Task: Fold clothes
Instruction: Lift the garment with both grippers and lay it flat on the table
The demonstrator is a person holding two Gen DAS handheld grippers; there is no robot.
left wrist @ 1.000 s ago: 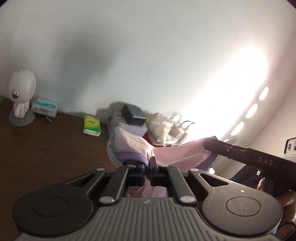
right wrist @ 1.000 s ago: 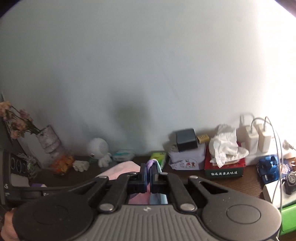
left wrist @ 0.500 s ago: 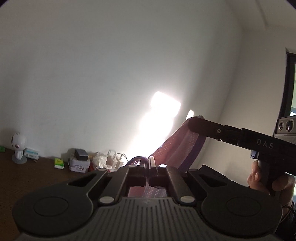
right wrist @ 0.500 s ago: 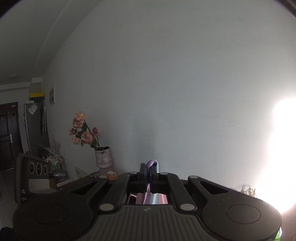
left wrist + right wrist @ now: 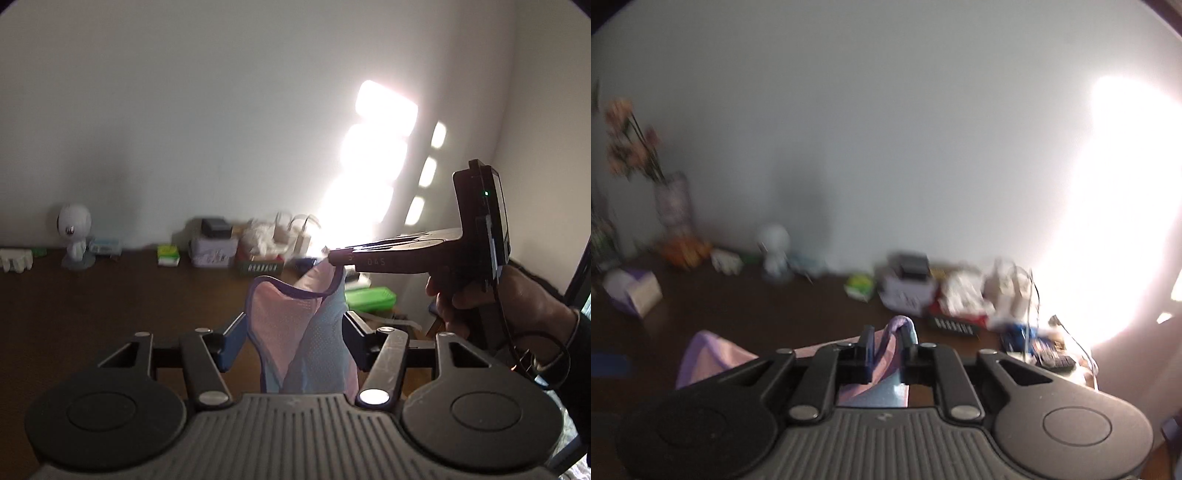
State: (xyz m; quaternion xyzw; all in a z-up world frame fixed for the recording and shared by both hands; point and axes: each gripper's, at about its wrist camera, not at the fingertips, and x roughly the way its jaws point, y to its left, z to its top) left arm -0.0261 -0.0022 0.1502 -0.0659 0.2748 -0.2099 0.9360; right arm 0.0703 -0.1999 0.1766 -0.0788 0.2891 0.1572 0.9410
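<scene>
A pink and light-blue mesh garment (image 5: 280, 317) with purple trim hangs over the dark wooden table (image 5: 110, 302). My left gripper (image 5: 293, 326) has its jaws wide and still opening. The cloth sags loosely between them and is not pinched. The garment's top edge hangs at the tip of my right gripper (image 5: 334, 258), which a hand (image 5: 509, 306) holds. In the right wrist view the right gripper (image 5: 888, 336) is opening, its jaws a small way apart. The purple hem (image 5: 897, 326) lies slack between them, and a pink fold (image 5: 709, 354) shows lower left.
Along the wall stand a white figurine (image 5: 75, 236), a tissue box (image 5: 258, 258), white chargers (image 5: 1012, 291) and a green box (image 5: 369, 299). A vase of flowers (image 5: 670, 206) and a small purple-white box (image 5: 633, 291) sit at the table's left end.
Both grippers were shut on the garment's hem; now both have parted, the left one widely. Both views swung up to the wall and back down to the table.
</scene>
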